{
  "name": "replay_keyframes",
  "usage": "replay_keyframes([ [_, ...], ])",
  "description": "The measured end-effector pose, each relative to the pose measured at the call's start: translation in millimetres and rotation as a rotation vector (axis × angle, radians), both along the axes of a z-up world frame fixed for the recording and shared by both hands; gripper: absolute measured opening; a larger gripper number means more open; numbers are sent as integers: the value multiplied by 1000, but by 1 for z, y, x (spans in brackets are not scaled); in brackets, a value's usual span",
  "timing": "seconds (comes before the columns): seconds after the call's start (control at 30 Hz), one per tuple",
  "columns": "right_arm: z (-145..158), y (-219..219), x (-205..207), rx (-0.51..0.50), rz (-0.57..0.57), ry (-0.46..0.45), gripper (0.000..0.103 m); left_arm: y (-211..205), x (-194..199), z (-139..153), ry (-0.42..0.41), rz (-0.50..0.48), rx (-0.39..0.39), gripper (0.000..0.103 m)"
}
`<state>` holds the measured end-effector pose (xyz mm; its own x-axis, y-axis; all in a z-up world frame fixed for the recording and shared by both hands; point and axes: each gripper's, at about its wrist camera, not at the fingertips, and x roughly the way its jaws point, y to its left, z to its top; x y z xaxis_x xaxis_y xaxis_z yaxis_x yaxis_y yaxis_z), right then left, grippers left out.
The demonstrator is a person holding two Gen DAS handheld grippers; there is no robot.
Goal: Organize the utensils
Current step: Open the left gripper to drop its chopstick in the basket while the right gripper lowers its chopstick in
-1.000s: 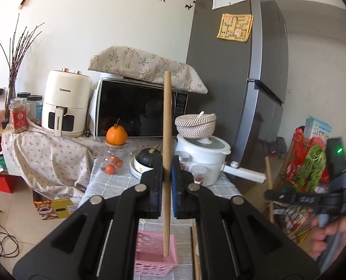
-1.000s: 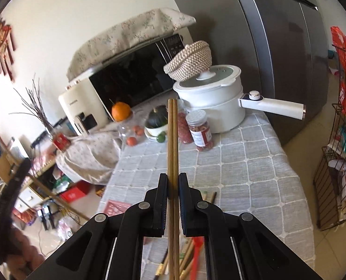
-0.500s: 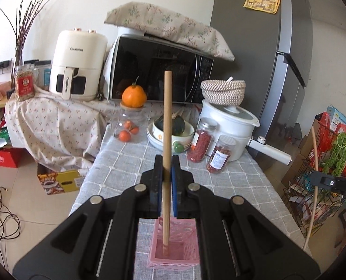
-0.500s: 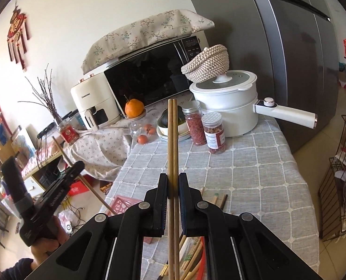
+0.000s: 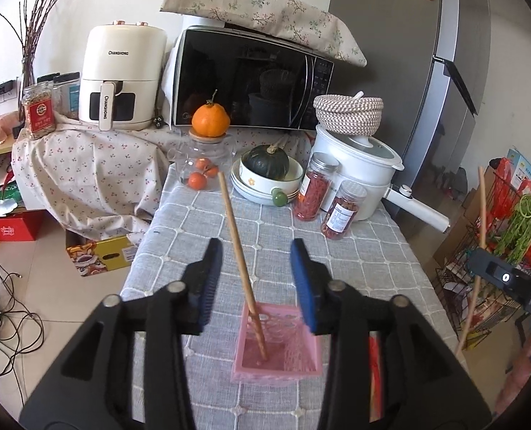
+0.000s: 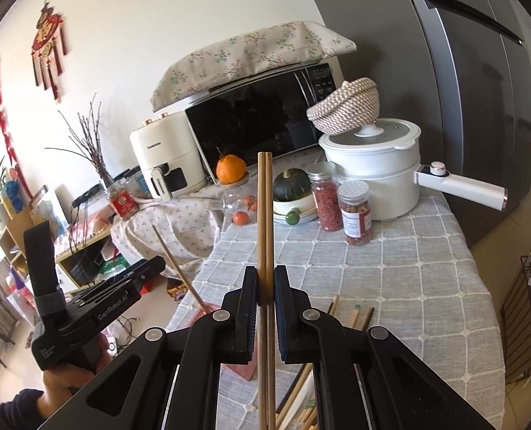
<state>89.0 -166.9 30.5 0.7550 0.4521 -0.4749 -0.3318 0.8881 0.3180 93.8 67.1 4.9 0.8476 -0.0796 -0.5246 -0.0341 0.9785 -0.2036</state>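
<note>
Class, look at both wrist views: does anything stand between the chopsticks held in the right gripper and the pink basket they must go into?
Nothing visible blocks the way. The right gripper holds the chopsticks upright; the pink basket is open-topped, holding one leaning chopstick. The left gripper hovers open above it and should clear.

A wooden chopstick (image 5: pixel 242 263) leans tilted inside the pink basket (image 5: pixel 310 362) on the table.

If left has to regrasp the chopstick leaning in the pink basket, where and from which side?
Grip the chopstick on its bare upper shaft, above the pink basket rim, probably from the near side, where the open left gripper already straddles it. It leans up and away with its tip on the basket floor, so tilt the fingers to match.
</note>
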Motion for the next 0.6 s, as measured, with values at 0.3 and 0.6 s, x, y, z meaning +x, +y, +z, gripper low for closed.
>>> replay_keyframes([
  [0.3,7,48,18,60,17,-46,9,28,-20,-1,193,69,35,83],
  [0.6,-5,73,49,163,-118,-139,9,65,-31,-22,306,92,-10,86],
])
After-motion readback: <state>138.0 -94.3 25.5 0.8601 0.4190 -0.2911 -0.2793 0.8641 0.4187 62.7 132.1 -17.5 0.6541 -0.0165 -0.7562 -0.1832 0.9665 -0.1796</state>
